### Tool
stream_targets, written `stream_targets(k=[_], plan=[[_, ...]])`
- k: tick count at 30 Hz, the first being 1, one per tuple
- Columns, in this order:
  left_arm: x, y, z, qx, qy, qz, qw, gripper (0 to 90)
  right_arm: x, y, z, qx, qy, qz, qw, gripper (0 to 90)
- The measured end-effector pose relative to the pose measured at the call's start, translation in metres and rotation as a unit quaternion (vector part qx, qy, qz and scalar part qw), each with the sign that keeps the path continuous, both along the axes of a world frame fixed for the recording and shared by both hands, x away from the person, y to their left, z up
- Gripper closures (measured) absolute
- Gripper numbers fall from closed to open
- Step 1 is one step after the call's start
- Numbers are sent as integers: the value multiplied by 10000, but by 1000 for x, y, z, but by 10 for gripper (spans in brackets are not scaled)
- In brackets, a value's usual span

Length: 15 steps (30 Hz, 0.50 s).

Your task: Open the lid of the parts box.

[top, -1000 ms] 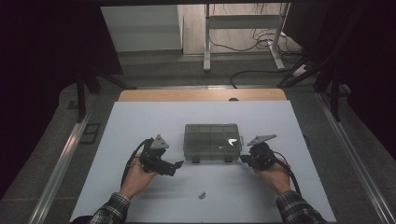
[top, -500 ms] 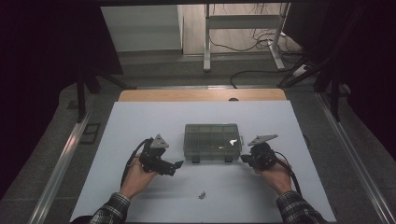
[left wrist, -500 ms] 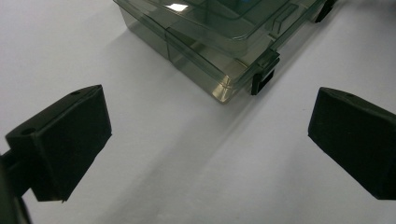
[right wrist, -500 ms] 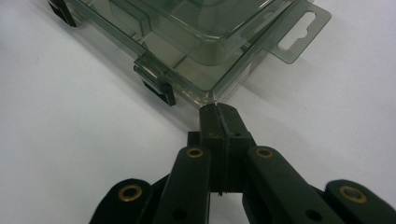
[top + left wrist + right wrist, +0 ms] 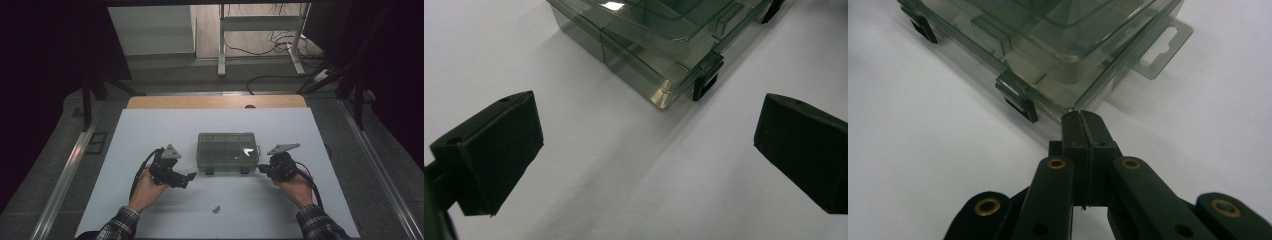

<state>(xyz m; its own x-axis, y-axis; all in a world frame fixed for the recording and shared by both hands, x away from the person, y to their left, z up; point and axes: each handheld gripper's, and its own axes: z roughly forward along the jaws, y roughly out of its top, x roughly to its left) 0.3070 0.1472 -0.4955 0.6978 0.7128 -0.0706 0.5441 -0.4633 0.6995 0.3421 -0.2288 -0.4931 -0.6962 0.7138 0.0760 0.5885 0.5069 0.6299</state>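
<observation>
Clear plastic box point(image 5: 228, 151) sits at centre of the high view on the white table point(image 5: 150, 130), lid down, its two dark latches point(image 5: 209, 171) on the near edge.

Left gripper point(image 5: 186, 179) lies lower left of the box. In its own view the jaws stand wide apart with nothing between them; the box corner point(image 5: 664, 95) and one latch point(image 5: 705, 85) are at upper centre, a short way off.

Right gripper point(image 5: 262, 169) is at the box's lower right corner. Jaws pressed flat together, nothing held. In the right gripper view the tip point(image 5: 1082, 120) sits just at the corner of the box point(image 5: 1063, 55); I cannot tell whether it touches. The other latch point(image 5: 1020, 102) is to the tip's left.

Risks as I judge them:
- The box looks light. A push from the closed right tip could slide or spin it, since the left gripper is not bracing it.
- Prying at the corner and not at a latch may flex the lid without freeing it.
- A small loose part point(image 5: 216, 208) lies near the bottom edge of the high view, between my forearms. A sleeve point(image 5: 116, 227) could sweep it off.
</observation>
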Motion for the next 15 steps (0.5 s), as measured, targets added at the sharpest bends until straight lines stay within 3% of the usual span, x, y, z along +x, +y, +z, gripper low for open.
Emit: stream_targets(k=[15], plan=[[1,-1,-1,12,17,-15,10000,0,1,-2,5,306,-70,-10,9995,887]])
